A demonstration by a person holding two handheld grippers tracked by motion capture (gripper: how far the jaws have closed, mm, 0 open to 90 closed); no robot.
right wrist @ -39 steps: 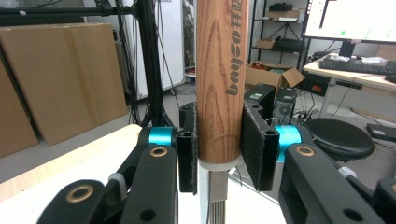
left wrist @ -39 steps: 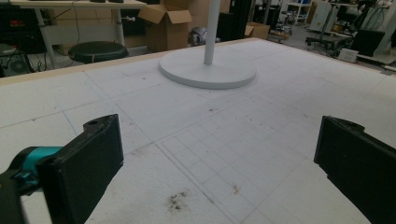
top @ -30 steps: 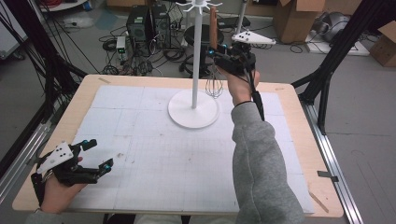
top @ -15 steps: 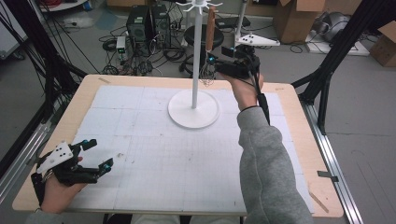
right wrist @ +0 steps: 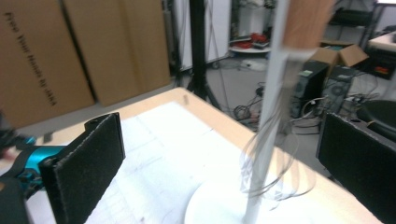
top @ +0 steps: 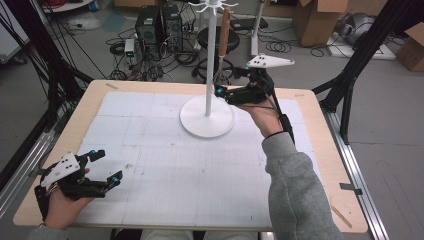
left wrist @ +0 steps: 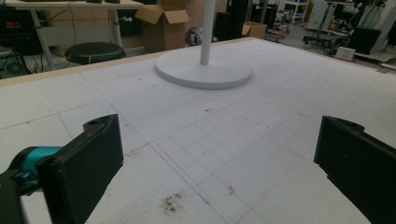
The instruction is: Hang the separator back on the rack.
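Wooden-handled wire whisk [top: 223,45] hangs from white hook stand [top: 207,116], beside the pole. Right gripper [top: 226,82]: jaws just opened wide, nothing clamped, whisk wires between them. Left gripper [top: 107,167]: wide apart, empty, on white gridded mat [top: 165,165]. Brown cardboard box [right wrist: 42,60] lettering: too blurred to read.

Cardboard boxes [top: 320,20] are sitting on the floor past the table [top: 320,130], computer towers [top: 155,25] and cables are lying beside a black stool [top: 212,37].
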